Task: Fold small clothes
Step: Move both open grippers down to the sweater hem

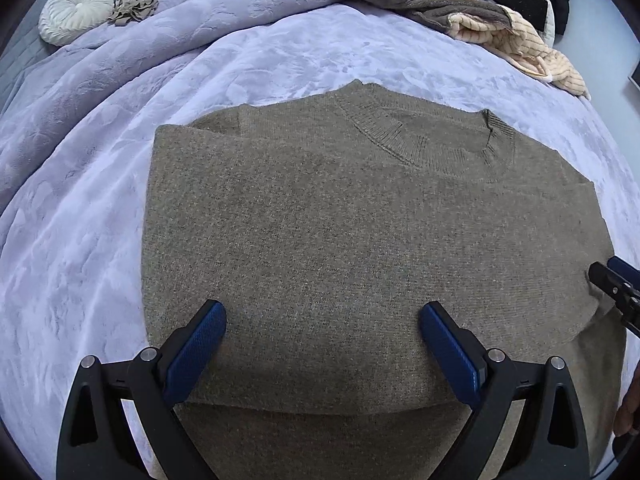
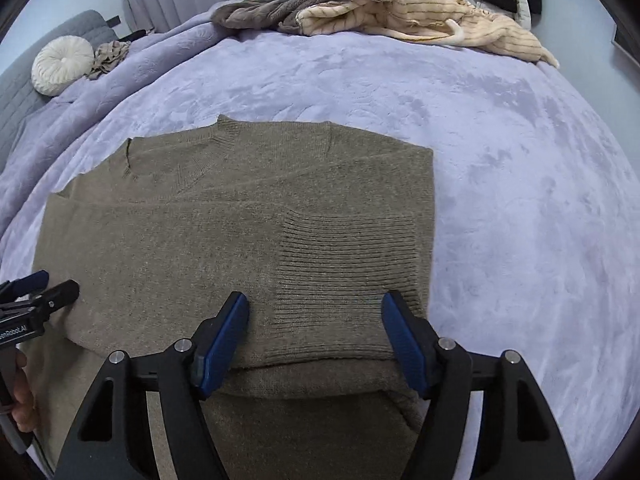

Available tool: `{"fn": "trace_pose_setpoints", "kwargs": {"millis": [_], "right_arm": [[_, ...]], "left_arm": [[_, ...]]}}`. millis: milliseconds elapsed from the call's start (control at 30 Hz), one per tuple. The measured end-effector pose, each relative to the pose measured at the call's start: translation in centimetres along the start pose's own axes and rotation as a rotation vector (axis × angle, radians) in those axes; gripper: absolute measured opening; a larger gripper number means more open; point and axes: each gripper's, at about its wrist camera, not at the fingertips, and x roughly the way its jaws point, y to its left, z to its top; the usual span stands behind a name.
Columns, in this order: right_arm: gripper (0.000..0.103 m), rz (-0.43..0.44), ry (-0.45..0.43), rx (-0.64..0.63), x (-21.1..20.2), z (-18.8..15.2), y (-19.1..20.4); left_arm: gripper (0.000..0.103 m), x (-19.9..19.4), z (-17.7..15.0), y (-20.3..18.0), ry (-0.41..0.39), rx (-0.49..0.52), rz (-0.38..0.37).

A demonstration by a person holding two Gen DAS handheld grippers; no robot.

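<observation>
Left claw (image 1: 322, 318) pitched steeply down, jaws spread wide, blue pads (image 1: 196, 344) clear, nothing pinched between them. Right claw (image 2: 316, 312) same steep downward pitch, jaws wide apart, not gripping. I see both claws side by side, each showing at edge of other's view. Bit of hand (image 2: 22, 408) visible on left claw's grip.
</observation>
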Motion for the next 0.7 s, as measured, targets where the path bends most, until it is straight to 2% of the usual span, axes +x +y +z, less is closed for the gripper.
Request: {"fn": "trace_pose_setpoints", "kwargs": {"millis": [67,133,233,333,400,500,700], "right_arm": [[0.073,-0.041,-0.042,-0.020,-1.7,-0.2,0.7],[0.073,0.002,-0.064,-0.036,-3.3,-0.7,1.7],[0.074,0.039,-0.048,-0.120,-4.3,-2.2,4.5],[0.076,0.056,0.026,-0.199,-3.4,-5.2,7.0],[0.077,0.070,0.086,-0.204,-2.6,-7.7,7.6],[0.079,0.012,-0.010,-0.264,-4.5,-11.8,8.2],[0.081,0.028,-0.075,-0.267,-8.4,-18.4,6.9]], "left_arm": [[0.099,-1.1,-0.1,-0.3,-0.014,-0.002,-0.020],[0.099,-2.1,-0.6,-0.5,-0.025,-0.003,-0.059],[0.099,-2.5,-2.4,-1.1,0.008,0.004,-0.115],[0.099,-1.7,-5.6,-2.1,0.063,0.079,-0.034],[0.099,-2.3,-8.0,-2.3,0.045,0.133,-0.005],[0.102,-4.1,-11.4,-1.8,0.024,0.163,-0.013],[0.102,-7.3,-17.3,-1.0,-0.019,0.186,-0.008]]}}
